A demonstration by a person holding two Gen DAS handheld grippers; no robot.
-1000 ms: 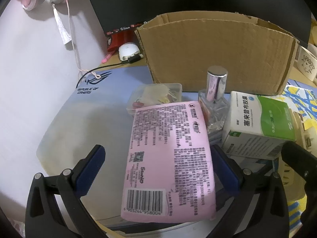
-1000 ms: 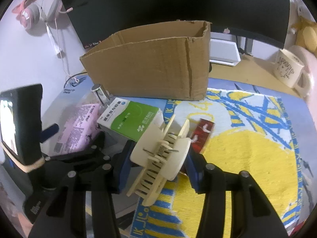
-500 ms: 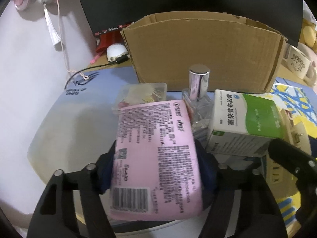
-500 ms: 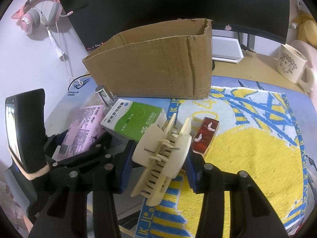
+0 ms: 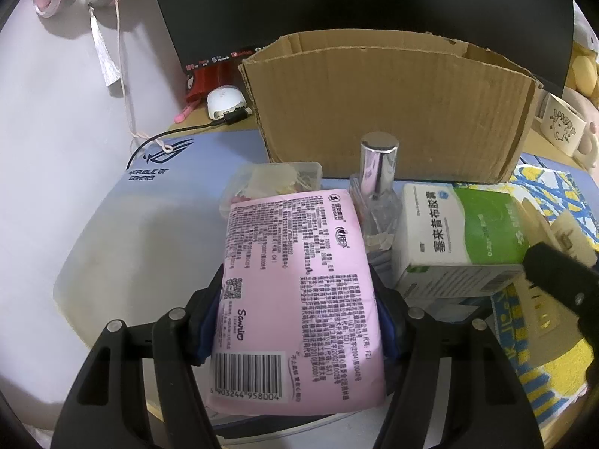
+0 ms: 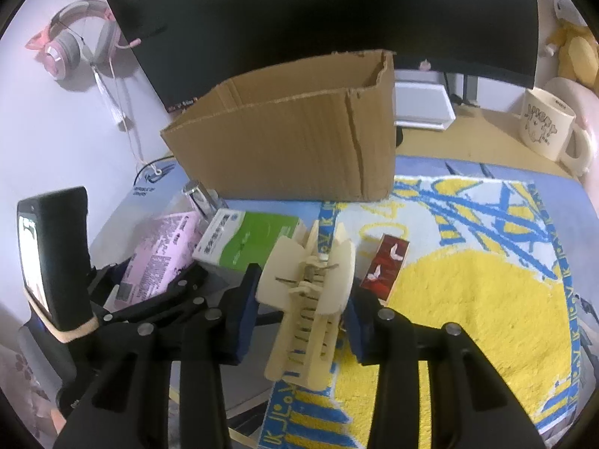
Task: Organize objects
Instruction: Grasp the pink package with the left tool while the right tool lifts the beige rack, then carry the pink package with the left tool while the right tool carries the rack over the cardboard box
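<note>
The left gripper [image 5: 295, 321] clamps the pink pack [image 5: 299, 299] between its pads; the right gripper [image 6: 299, 310] pinches the cream clip [image 6: 307, 292], both near the box [image 6: 292, 149].

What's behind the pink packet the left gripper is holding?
Behind the pink packet sit a clear plastic container and a silver-capped glass bottle, then the cardboard box. The packet covers the container's near part.

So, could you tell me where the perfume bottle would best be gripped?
Probably at the glass body of the perfume bottle, just under its silver cap, coming from above: it stands upright, hemmed in by the pink packet and the medicine box.
</note>
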